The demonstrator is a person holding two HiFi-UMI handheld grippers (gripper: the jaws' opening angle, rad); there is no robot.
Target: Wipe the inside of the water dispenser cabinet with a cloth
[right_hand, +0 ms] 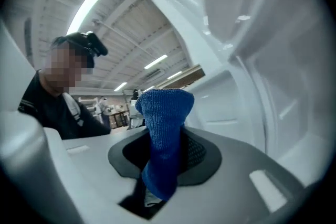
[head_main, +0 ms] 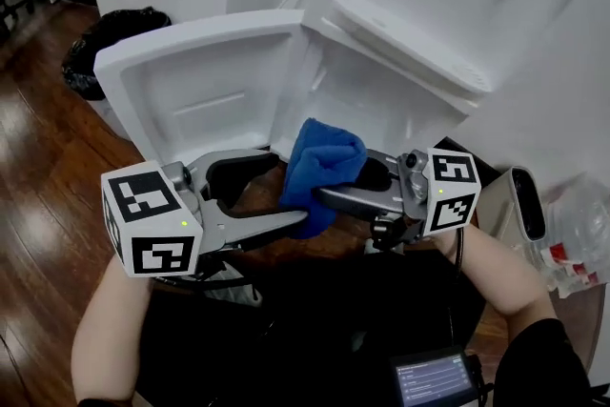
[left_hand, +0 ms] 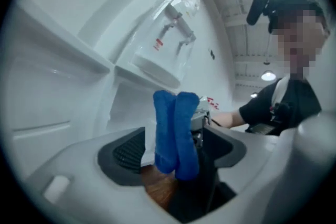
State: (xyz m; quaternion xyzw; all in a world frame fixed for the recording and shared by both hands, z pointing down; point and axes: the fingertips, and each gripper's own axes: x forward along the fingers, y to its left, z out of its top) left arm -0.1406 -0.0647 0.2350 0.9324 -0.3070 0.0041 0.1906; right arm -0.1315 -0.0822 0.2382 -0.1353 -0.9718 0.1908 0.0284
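Holding the cloth (head_main: 322, 169) is the right gripper (head_main: 329, 187), its jaws clenched on the lower fold. The blue bundle stands out past the tips, with its long axis roughly along the jaws. Left gripper (head_main: 289, 189): jaws spread wide. The cloth sits between them, but the pads are not pressing on it.

Cloth is in the air in front of the open cabinet (head_main: 367, 105), not touching any wall. Door (head_main: 195, 76) is swung out to the left.

Key relation: the cavity lies beyond and above the cloth in the head view, while the right gripper points across the opening, not into it. Likely needs a turn toward the cavity before wiping. The right hand carries the cloth; the left is nearer the door.
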